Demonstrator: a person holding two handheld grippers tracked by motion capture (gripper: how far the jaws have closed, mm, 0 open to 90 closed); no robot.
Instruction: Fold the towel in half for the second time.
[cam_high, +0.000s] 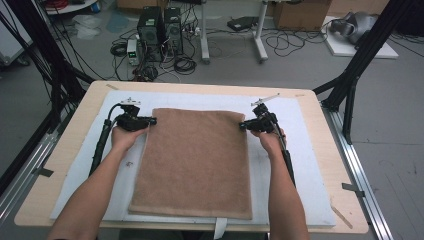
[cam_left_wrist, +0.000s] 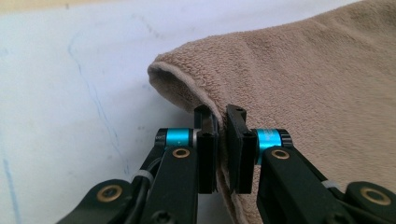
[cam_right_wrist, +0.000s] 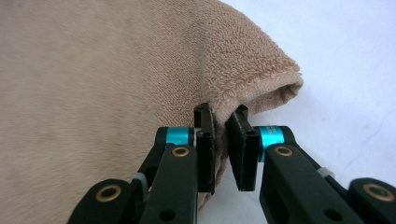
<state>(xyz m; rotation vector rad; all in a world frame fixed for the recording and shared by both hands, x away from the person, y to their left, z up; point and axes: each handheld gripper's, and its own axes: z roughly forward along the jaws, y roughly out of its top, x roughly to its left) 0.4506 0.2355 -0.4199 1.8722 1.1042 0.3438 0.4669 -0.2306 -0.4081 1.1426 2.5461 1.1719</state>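
Note:
A tan towel (cam_high: 195, 160) lies flat on a white mat (cam_high: 310, 165) in the middle of the table. My left gripper (cam_high: 151, 120) is shut on the towel's far left corner. In the left gripper view the towel (cam_left_wrist: 303, 79) edge is pinched between the black pads of the left gripper (cam_left_wrist: 222, 149), and the corner beyond them curls up. My right gripper (cam_high: 242, 125) is shut on the far right corner. In the right gripper view the right gripper (cam_right_wrist: 221, 149) has the towel (cam_right_wrist: 93, 93) hem clamped between its pads, with the corner bulging past them.
The white mat covers most of the wooden table (cam_high: 330, 110). Black frame legs (cam_high: 360, 55) stand at both far corners. Computer towers (cam_high: 160, 30) and loose cables lie on the floor beyond the far edge.

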